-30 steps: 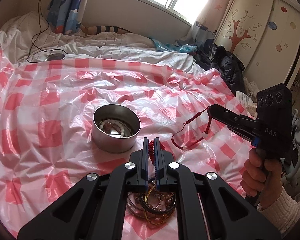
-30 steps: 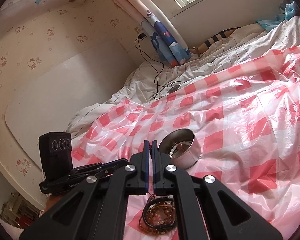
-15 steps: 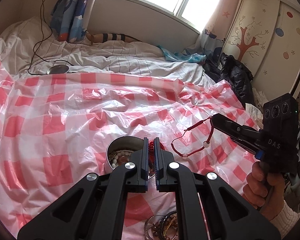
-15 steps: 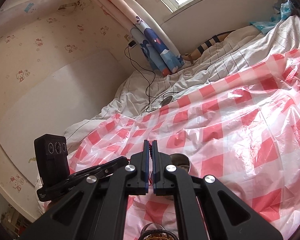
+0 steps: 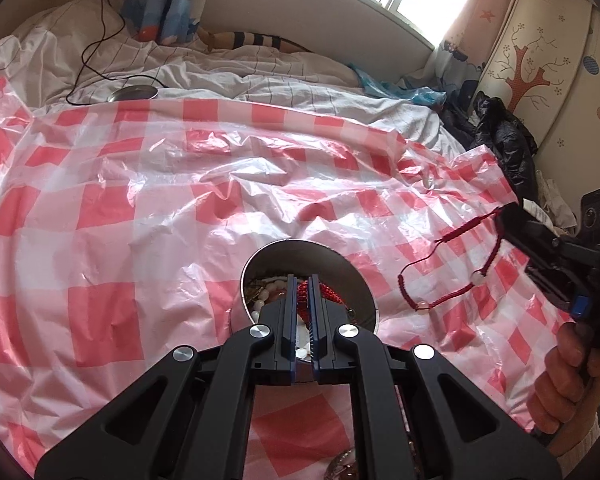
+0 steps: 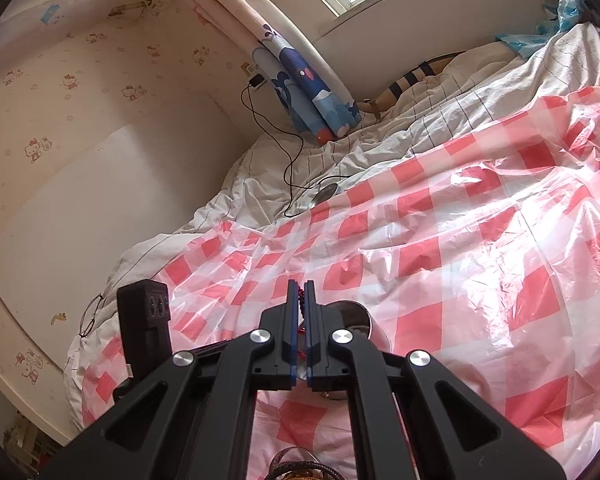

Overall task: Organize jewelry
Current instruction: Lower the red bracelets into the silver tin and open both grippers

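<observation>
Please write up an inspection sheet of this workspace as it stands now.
Surface: pink checked plastic sheet, wrinkled, spread over a bed.
Job's things: round metal tin with beads inside; red cord bracelet hanging from the right gripper; red beaded piece in the left gripper over the tin.
Clutter: glasses at the bed's edge.
Grippers: both shut on jewelry.
Cables: black cable across the bedding.
Surroundings: window, curtain, wardrobe.

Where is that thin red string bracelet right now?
In the left wrist view, the red string bracelet dangles at the right from the tip of the right tool, above the checked sheet, right of the metal tin.
</observation>
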{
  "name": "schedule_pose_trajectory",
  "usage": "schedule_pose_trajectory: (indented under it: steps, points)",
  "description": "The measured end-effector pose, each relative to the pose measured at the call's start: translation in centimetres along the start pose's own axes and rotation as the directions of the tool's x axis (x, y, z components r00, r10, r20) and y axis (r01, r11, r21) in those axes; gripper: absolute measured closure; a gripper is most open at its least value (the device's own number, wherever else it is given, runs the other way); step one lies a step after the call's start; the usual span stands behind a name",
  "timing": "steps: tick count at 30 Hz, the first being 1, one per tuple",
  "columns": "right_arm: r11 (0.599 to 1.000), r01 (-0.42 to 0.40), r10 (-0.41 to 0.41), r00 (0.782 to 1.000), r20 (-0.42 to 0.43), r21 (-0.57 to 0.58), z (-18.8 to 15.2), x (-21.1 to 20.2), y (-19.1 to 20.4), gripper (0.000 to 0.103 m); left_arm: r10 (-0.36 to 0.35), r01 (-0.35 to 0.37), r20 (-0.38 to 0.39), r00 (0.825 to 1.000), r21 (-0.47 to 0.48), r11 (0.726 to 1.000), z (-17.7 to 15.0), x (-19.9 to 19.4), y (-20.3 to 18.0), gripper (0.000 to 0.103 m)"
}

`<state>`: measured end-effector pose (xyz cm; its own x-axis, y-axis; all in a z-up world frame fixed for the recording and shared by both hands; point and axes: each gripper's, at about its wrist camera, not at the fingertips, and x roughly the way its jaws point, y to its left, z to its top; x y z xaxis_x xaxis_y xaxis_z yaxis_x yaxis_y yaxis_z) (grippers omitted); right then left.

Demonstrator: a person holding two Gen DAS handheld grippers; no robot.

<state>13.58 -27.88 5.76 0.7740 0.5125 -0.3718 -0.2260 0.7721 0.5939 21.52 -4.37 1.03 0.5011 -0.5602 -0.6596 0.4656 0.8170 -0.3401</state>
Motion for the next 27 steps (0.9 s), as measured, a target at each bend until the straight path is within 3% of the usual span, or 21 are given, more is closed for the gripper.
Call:
schedule_pose_trajectory:
  steps: [6, 10, 12, 13, 17, 24, 27]
  points:
    - [1.0, -0.006, 0.005, 1.0, -0.007, -0.019, -0.2, 0.4, 0.5, 0.1, 0.086, -0.084, -0.03, 0.996, 0.044, 0.995, -0.6, 1.9, 0.0, 0.098]
    - [1.0, -0.007, 0.007, 1.0, -0.021, -0.014, -0.4, 1.0, 0.4, 0.1, 0.097, -0.091, -0.063, 0.993, 0.091, 0.992, -0.5, 2.1, -0.7, 0.096]
    - [1.0, -0.013, 0.013, 1.0, -0.029, -0.007, -0.4, 1.4, 0.4, 0.1, 0.114, -0.107, -0.064, 0.991, 0.1, 0.989, -0.3, 1.8, -0.9, 0.085]
    - [1.0, -0.016, 0.015, 0.999, -0.032, -0.004, -0.4, 1.6, 0.4, 0.1, 0.11, -0.105, -0.057, 0.992, 0.096, 0.99, 0.0, 1.4, -0.9, 0.074]
    - [0.999, -0.034, 0.034, 0.998, -0.045, 0.013, -0.2, 2.5, 0.4, 0.1, 0.118, -0.118, 0.012, 0.993, 0.071, 0.99, 1.3, -1.3, -0.5, 0.049]
    - [0.994, -0.079, 0.087, 0.991, -0.103, 0.079, -0.3, 6.2, 0.6, 0.1, 0.118, -0.114, 0.103, 0.988, -0.041, 0.993, 2.6, -5.1, 2.1, 0.04]
    - [0.998, 0.029, -0.021, 0.988, -0.15, 0.058, -1.0, 8.1, 0.2, 0.1, 0.121, -0.115, 0.106, 0.987, -0.058, 0.992, 2.8, -5.4, 2.6, 0.038]
